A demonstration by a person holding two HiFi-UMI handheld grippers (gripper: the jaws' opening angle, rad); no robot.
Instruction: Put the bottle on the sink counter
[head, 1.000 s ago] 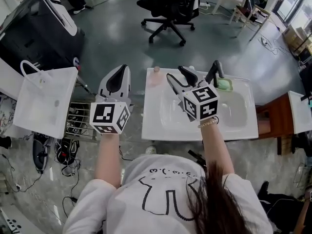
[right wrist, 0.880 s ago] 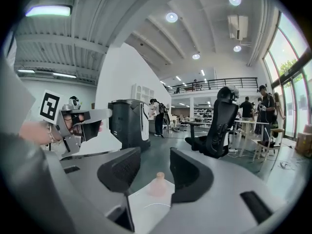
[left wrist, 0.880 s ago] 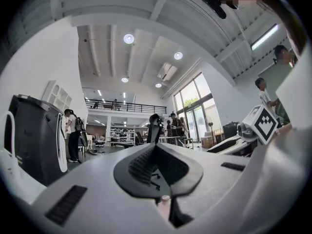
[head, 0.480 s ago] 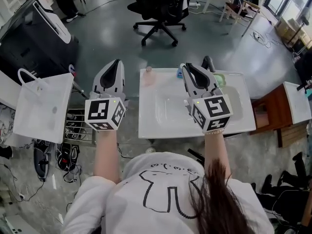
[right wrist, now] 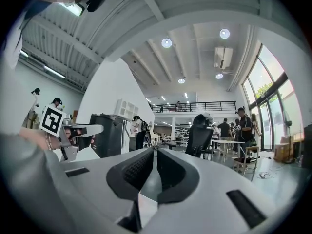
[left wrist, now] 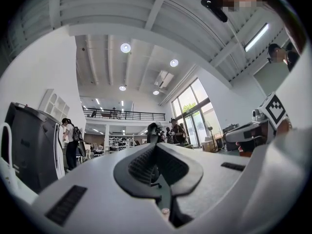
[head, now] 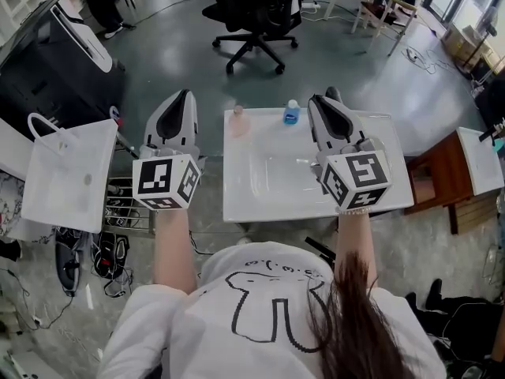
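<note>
Two large things are seen behind the work area: a black machine at the far left and a black office chair on the grey floor, both well apart from the sink counter (white, with a shallow basin sunk into it). A second white basin is seen lying further left, a brown cabinet is set just beside the counter's right end, and cables are tangled on the floor below the white basin.

The left gripper is held off the counter's left edge, over the floor, between the two basins; its jaws are brought together and nothing is gripped. The right gripper is held over the right part of the sunken basin; its jaws are closing to a narrow slit, and nothing is caught between them.

A pale pink bottle is stood at the counter's rear left corner. The bottle is found upright on the counter's rear rim, between the pink bottle and the right gripper, near that gripper's tips but not touched by them; it is not blocked by anything; it is small and blue-bodied, with a paler top.
</note>
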